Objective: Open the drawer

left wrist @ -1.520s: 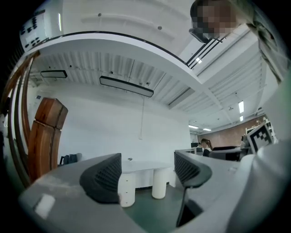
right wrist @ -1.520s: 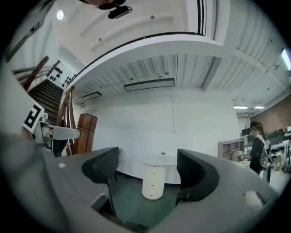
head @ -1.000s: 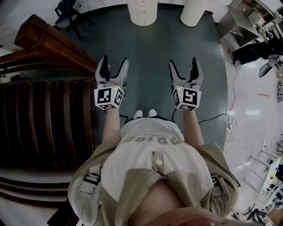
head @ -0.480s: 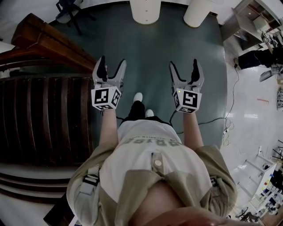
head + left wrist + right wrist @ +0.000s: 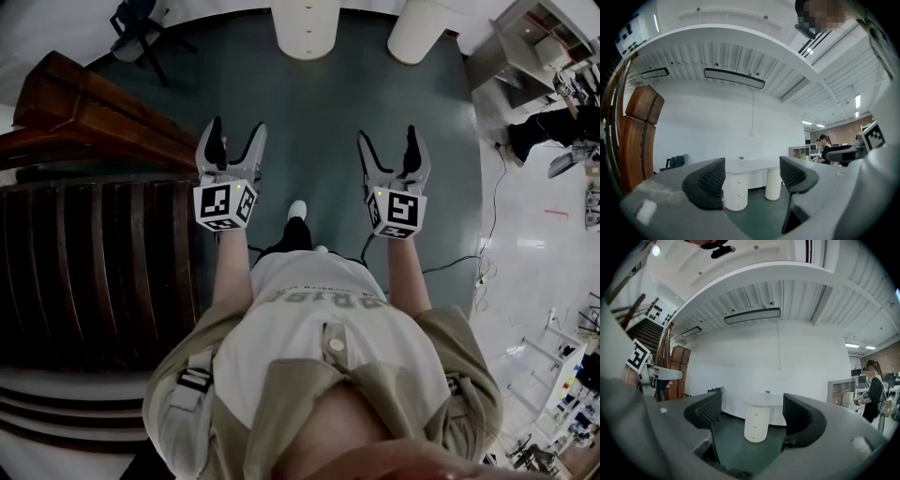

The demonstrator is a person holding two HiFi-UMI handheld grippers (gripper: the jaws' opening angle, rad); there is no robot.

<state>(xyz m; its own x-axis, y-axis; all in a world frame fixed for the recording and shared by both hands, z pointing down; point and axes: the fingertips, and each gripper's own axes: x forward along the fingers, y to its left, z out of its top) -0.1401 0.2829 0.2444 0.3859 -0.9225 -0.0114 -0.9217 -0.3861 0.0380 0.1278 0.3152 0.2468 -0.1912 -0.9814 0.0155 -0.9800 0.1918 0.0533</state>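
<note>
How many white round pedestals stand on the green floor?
2: one white cylindrical pedestal at top centre of the head view, a second white pedestal to its right. Others may sit beyond the frame.

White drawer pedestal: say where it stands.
The white drawer pedestal stands top centre in the head view, on the green floor, left of a second pedestal.

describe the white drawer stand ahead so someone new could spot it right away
Ahead on the green floor, a white table stands before the white wall on two round white stands. The drawer stand is the left one as the person faces it. Three small knobs run down its front, while its neighbour is plain.
</note>
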